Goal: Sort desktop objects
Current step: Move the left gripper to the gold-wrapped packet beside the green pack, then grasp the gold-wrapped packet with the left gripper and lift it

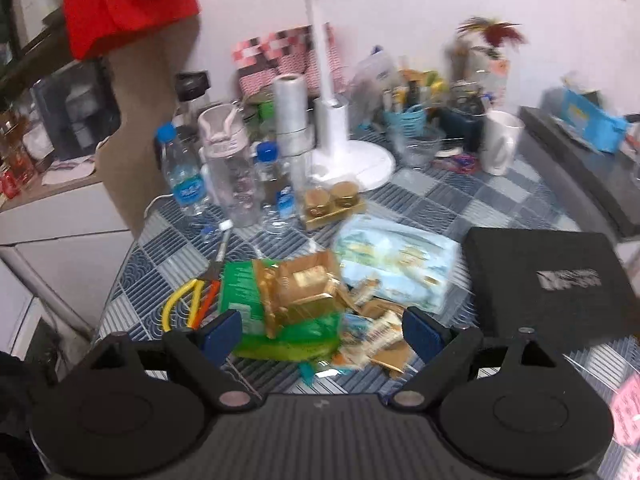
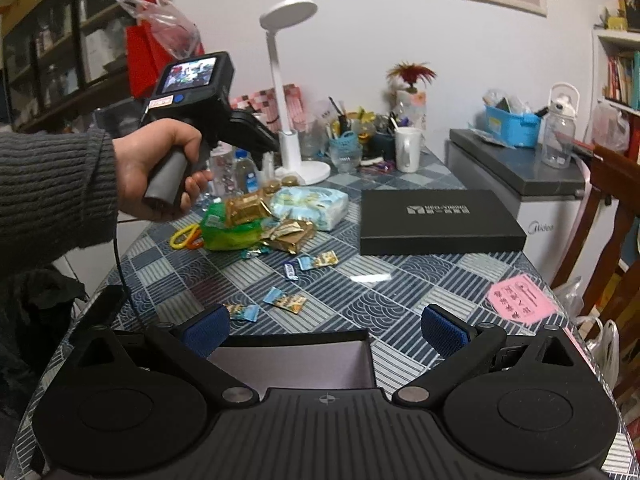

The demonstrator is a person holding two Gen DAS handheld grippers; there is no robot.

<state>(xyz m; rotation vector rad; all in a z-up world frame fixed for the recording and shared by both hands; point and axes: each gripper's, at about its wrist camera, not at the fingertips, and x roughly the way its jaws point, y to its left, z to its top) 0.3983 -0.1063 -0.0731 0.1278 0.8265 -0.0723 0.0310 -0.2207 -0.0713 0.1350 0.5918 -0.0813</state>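
My left gripper [image 1: 322,330] is open and empty, hovering above a pile on the table: a green bag [image 1: 280,340], a gold wrapper pack [image 1: 304,288] on it, and small candy sachets [image 1: 372,336]. The same pile shows in the right wrist view, with the green bag [image 2: 228,236] and gold pack [image 2: 246,202]. My right gripper [image 2: 324,330] is open and empty above an open black box [image 2: 296,360] at the table's near edge. Several loose candies [image 2: 286,300] lie just beyond it. The left gripper's body [image 2: 192,92] is held in a hand above the pile.
A black lidded box [image 2: 436,216] lies at the right, a tissue pack [image 2: 310,200] behind the pile, yellow-orange pliers [image 1: 192,300] at its left. Water bottles [image 1: 184,172], a white lamp [image 2: 288,92], a mug [image 2: 408,148] and baskets crowd the back. A pink note [image 2: 520,298] lies at the right edge.
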